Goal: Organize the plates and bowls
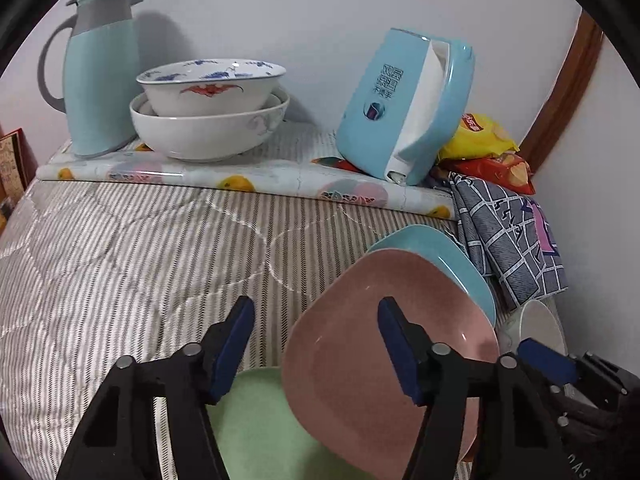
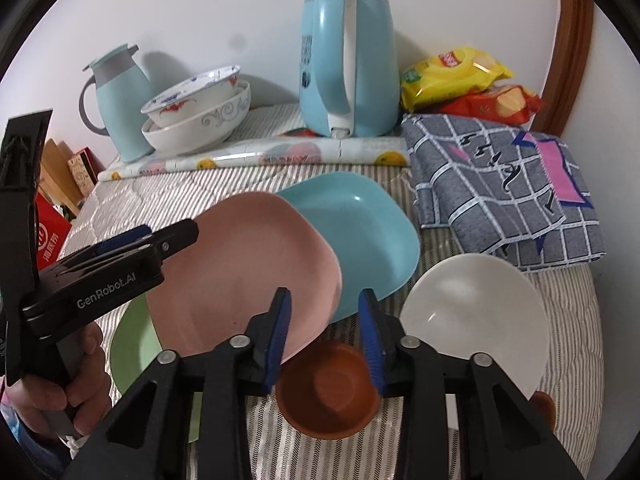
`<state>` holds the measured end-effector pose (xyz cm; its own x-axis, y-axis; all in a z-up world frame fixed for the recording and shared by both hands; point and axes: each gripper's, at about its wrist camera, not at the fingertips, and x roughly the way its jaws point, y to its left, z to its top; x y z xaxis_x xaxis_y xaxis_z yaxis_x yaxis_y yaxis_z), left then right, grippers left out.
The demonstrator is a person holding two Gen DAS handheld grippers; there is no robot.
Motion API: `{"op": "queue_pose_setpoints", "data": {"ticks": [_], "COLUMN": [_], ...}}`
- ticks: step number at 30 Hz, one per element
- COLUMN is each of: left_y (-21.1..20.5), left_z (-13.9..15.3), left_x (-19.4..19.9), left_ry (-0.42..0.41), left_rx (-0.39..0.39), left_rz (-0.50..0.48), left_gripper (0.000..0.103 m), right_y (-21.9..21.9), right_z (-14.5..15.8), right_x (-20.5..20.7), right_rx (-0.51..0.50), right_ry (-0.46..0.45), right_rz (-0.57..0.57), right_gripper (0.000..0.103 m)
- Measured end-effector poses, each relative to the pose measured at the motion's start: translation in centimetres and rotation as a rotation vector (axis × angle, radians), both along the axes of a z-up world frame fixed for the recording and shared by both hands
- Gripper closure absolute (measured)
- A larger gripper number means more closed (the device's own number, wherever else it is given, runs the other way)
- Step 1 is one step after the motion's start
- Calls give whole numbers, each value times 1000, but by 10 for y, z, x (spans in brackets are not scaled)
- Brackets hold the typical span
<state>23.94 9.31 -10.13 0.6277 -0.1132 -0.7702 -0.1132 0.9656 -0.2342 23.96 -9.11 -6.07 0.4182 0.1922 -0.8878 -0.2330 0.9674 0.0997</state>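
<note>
Right wrist view: the right gripper [image 2: 324,340], part open and empty, straddles the brown bowl's [image 2: 326,398] far rim; the left gripper [image 1: 316,346], wider and empty, straddles the pink plate's [image 1: 360,360] edge.

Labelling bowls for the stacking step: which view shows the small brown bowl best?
The right wrist view. The small brown bowl sits whole on the striped cover, just below the right gripper, whose jaws are open around nothing, beside the white bowl. The left wrist view shows none of it; the pink plate fills that corner.
</note>
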Motion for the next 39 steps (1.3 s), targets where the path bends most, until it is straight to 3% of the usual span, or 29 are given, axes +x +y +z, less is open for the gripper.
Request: {"op": "queue_pose_setpoints", "data": {"ticks": [3, 8, 16, 39], "left_y": [0, 0, 8, 29], "left_z": [-5, -10, -11, 21], "left_x": [4, 8, 3, -49], "left_ry": [16, 27, 14, -45], "left_rx": [-15, -25, -33, -49], "left_rz": [-7, -20, -9, 35], "left_gripper": [49, 70, 88, 91], "right_y": [3, 8, 6, 19], "right_z": [-6, -16, -18, 17], "right_x": [2, 9, 15, -17], "right_rx": [-14, -29, -76, 5], "right_ry": [19, 50, 14, -79], "right_rz": [1, -7, -46, -30], "right_gripper": [71, 82, 96, 98]}}
